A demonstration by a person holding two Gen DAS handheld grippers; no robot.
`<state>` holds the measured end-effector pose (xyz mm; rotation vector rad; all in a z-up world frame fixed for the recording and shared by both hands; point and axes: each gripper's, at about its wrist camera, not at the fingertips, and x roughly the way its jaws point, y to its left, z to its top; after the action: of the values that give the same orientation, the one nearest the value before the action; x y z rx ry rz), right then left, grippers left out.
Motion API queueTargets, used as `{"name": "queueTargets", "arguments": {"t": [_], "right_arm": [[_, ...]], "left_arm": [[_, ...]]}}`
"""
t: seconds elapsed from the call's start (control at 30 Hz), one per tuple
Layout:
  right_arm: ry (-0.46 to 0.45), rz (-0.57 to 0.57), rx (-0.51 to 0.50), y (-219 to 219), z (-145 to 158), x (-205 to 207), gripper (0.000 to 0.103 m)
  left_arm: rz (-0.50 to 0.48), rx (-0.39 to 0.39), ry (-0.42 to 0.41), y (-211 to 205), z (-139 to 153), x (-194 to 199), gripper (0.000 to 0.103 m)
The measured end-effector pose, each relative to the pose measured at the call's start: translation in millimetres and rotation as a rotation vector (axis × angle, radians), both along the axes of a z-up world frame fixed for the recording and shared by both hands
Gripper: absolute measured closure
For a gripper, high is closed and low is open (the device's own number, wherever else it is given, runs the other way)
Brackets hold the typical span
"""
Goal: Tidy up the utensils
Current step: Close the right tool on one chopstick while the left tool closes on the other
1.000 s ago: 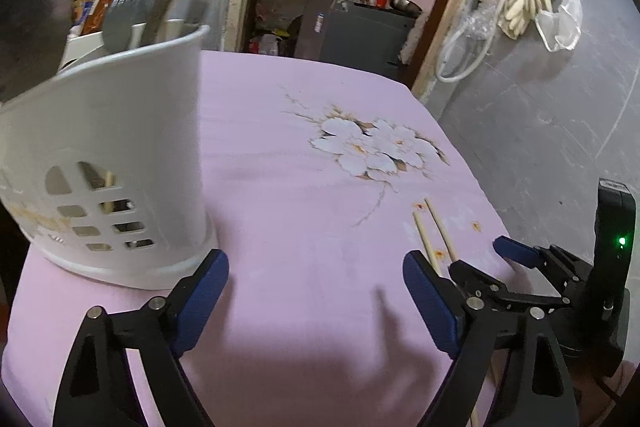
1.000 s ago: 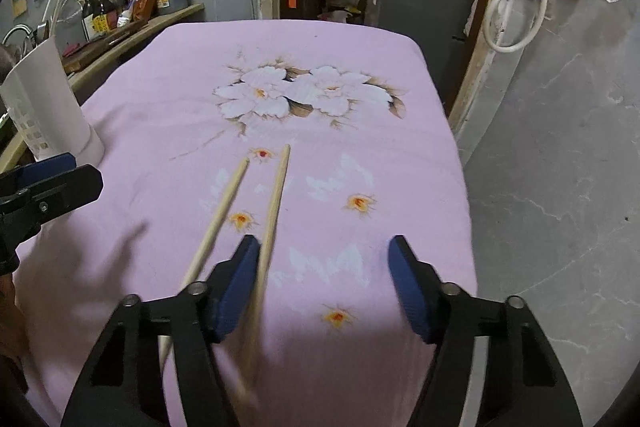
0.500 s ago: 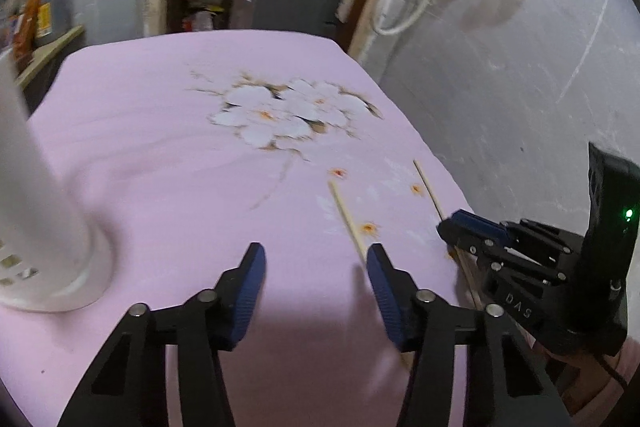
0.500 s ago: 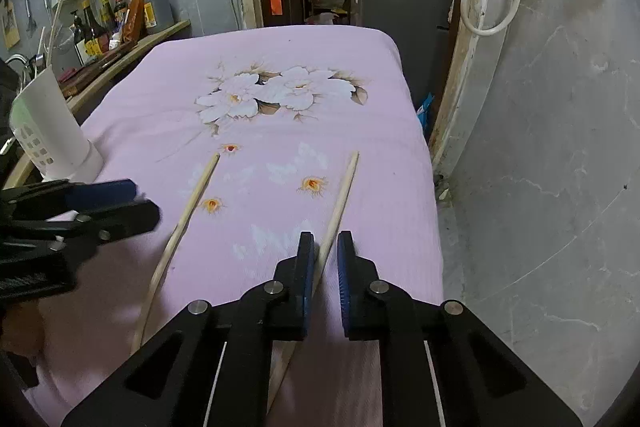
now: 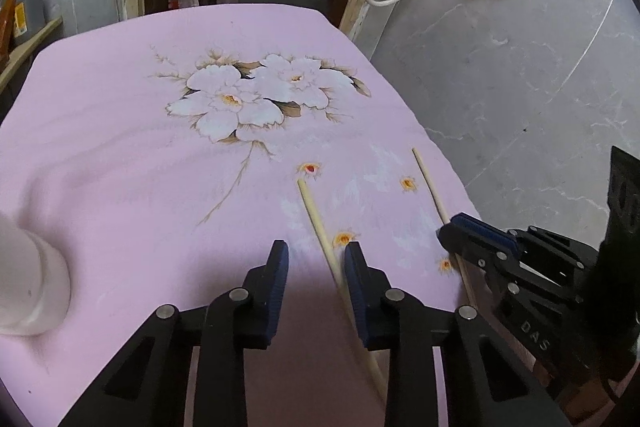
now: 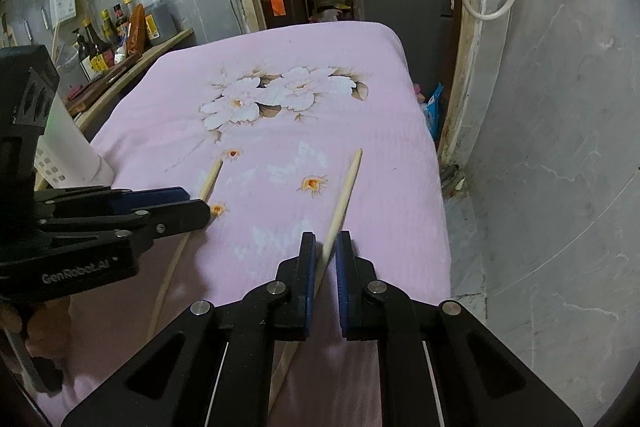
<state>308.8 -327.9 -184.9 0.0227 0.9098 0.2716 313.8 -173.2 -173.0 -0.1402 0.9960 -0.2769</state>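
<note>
- Left wrist view: your left gripper (image 5: 314, 277) has just been closing, its jaws not yet pressing; one chopstick (image 5: 320, 227) lies against the right pad on the pink cloth (image 5: 120, 155).
- Right wrist view: your right gripper (image 6: 325, 269) is clamped on the other chopstick (image 6: 344, 195). Neither is in the white holder (image 6: 70, 151) yet.

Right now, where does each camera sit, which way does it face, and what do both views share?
Left wrist: on the left gripper, looking down over the pink cloth; one chopstick between its jaws, untouched; right gripper at right.
Right wrist: on the right gripper, shut on the other chopstick; left gripper and a hand at left.
Shared: cloth, chopsticks, white holder, doorway.
</note>
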Motion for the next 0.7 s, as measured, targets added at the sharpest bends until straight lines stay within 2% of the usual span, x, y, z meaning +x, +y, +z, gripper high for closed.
{"name": "queueTargets", "arguments": {"t": [0.23,0.43,0.7], "right_arm": [[0.021,-0.002,0.039,0.6,-4.3,14.2,0.094],[0.024,0.004,0.071,0.3,-5.4,28.2,0.094],[0.023,0.012,0.063,3.2,-5.8,36.1,0.094]], "left_arm": [[0.008,0.017,0.0,-1.6,0.1,8.3,0.087],[0.012,-0.001,0.006,2.2,-0.4,8.9,0.089],[0.01,-0.005,0.003,1.7,-1.3,11.8,0.089]]}}
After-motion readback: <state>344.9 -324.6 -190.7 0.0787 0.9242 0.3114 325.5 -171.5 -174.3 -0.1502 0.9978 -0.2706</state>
